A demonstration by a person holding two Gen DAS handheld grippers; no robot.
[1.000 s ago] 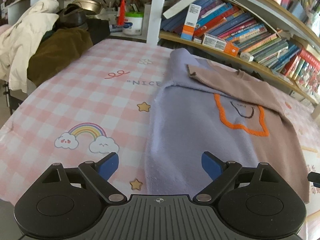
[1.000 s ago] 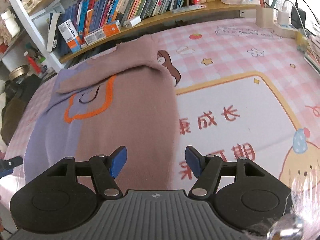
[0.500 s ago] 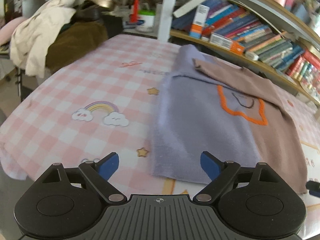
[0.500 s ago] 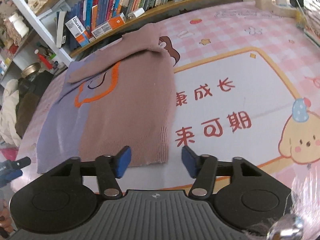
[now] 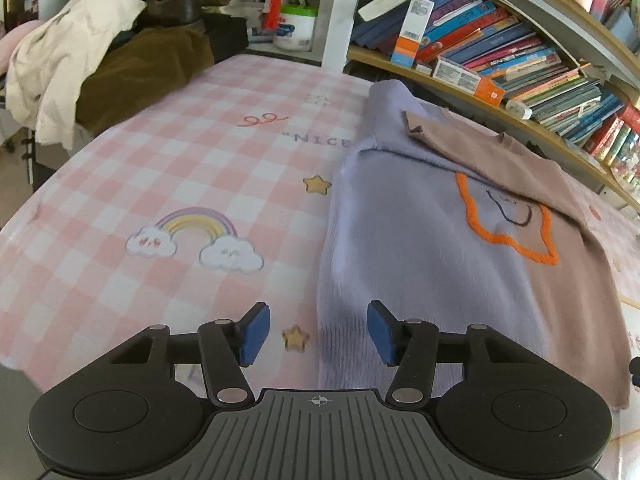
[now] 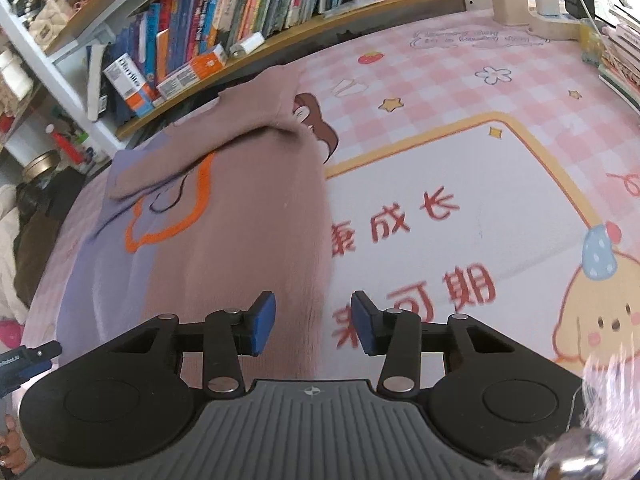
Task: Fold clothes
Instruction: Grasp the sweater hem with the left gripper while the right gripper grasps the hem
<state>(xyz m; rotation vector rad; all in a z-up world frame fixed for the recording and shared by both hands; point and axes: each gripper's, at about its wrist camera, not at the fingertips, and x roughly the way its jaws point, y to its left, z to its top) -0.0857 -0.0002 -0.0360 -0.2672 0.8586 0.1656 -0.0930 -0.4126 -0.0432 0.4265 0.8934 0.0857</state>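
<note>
Sweater [image 5: 420, 248] edge between left claw [image 5: 318, 334] pads

Both wrist views tilt down, close — sharing the sweater [image 5: 420, 248].

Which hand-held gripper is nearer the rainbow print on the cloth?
Left. The left hand-held gripper sits over the sweater's lilac edge, just below the rainbow print. The right hand-held gripper is over the sweater's brown edge, the far side from it.
</note>
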